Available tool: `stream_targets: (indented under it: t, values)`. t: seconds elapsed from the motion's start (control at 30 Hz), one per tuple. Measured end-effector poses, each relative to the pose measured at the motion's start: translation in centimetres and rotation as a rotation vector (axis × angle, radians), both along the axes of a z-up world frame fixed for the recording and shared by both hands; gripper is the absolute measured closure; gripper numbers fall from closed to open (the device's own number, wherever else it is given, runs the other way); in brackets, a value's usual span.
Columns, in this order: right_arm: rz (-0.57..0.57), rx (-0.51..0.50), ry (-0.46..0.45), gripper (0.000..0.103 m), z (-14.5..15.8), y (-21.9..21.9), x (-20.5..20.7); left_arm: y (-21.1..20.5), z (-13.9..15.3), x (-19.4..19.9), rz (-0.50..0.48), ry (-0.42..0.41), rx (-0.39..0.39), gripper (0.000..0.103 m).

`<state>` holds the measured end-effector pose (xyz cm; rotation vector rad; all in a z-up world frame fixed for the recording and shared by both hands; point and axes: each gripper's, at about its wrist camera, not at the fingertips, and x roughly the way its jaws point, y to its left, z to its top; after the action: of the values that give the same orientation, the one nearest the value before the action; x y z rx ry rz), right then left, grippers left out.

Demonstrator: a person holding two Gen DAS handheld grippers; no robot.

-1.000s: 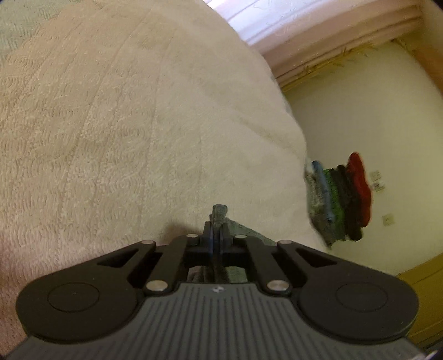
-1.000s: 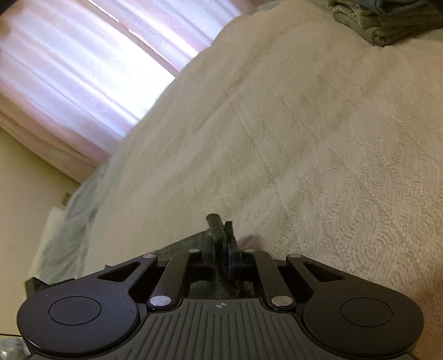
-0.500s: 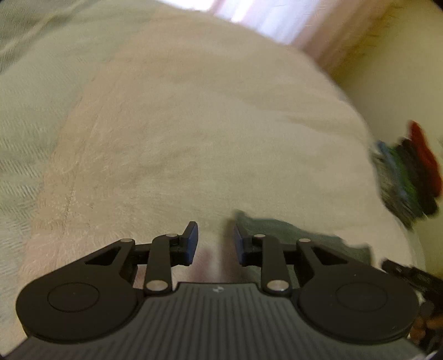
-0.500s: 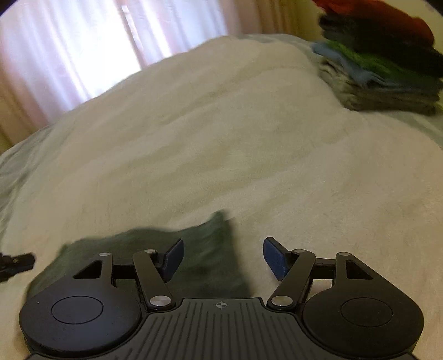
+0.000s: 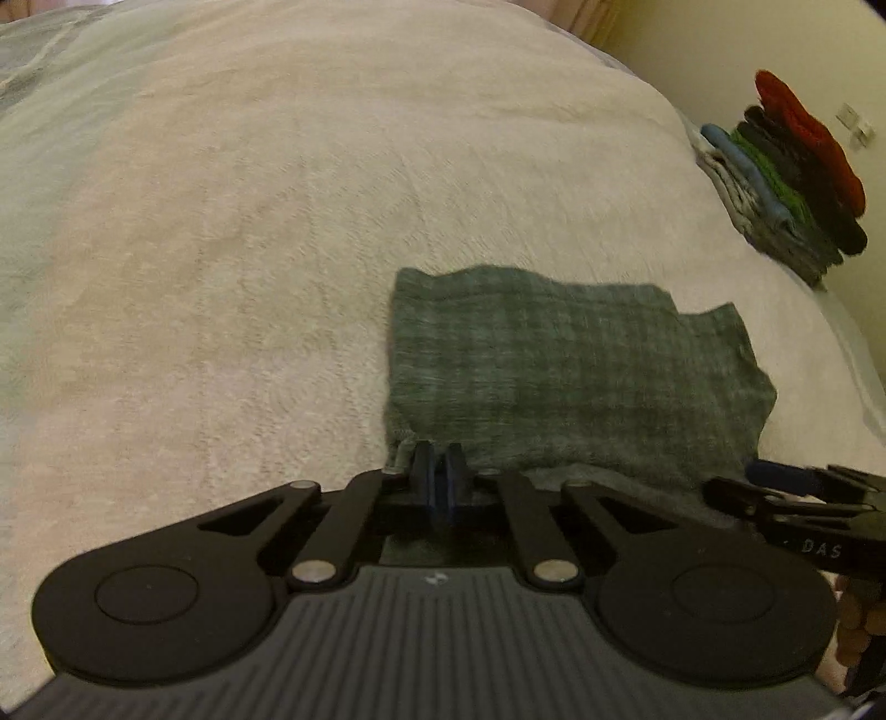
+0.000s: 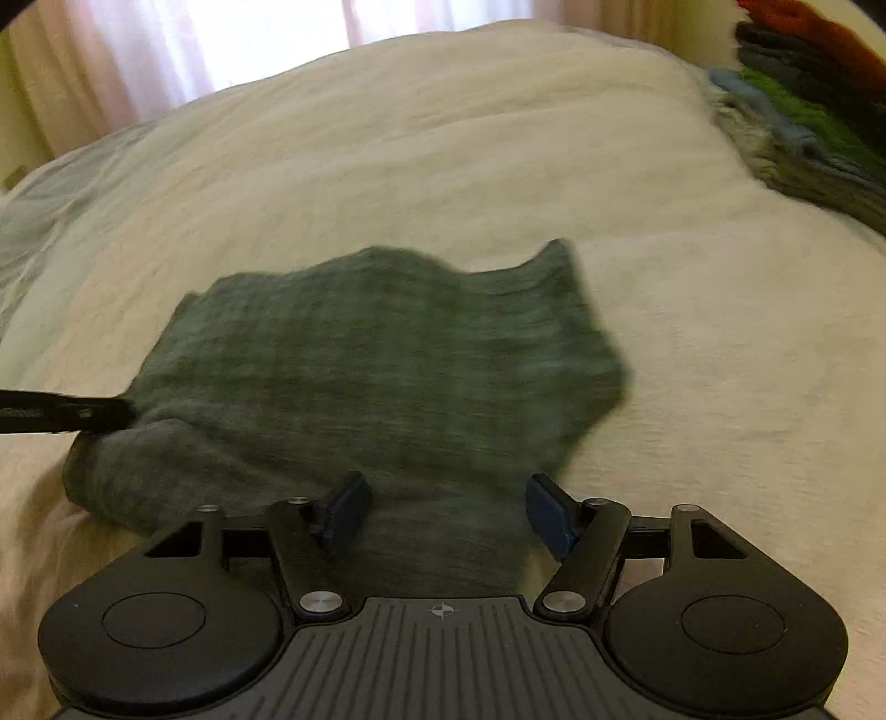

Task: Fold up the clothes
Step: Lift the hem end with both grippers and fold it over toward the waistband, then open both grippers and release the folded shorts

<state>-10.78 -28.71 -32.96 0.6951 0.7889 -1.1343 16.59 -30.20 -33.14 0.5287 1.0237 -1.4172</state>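
A dark green cloth lies folded flat on the cream bedspread. My left gripper is shut, its pads pinching the cloth's near left corner. In the right wrist view the same cloth spreads ahead, blurred by motion. My right gripper is open, its two blue pads straddling the cloth's near right edge with fabric between them. From the left wrist view the right gripper shows at the cloth's right corner, and the left gripper's finger reaches in at the cloth's left corner.
A stack of folded clothes, red on top with black, green, blue and grey below, sits at the bed's far right edge. A lit curtain hangs behind the bed. A pale wall rises beyond the stack.
A second ago both grippers were shut on the cloth. Both then opened with the cloth laid on the bed. Now the left has shut on the near left corner; the right stays open.
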Motion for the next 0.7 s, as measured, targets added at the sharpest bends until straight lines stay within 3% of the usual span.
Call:
stream_targets:
  t: [0.1, 0.23, 0.4, 0.57, 0.7]
  values:
    - [-0.030, -0.019, -0.046, 0.036, 1.9, 1.0, -0.1, 1.0, 2.2, -0.4, 0.035, -0.010, -0.007, 0.095]
    - [-0.020, 0.009, -0.042, 0.036, 2.1, 2.1, 0.9, 2.4, 3.4, -2.5, -0.033, 0.020, -0.032, 0.095]
    - [-0.018, 0.112, 0.033, 0.036, -0.3, 3.1, 2.3, 3.1, 0.7, -4.1, -0.059, -0.014, 0.090, 0.092]
    - [-0.049, 0.153, 0.004, 0.035, 1.3, 3.3, 2.3, 2.6, 1.8, -4.0, -0.025, -0.034, 0.185, 0.090]
    - [-0.082, 0.236, 0.000, 0.034, 2.1, 3.3, 2.5, 2.4, 2.6, -3.9, 0.001, -0.081, 0.267, 0.077]
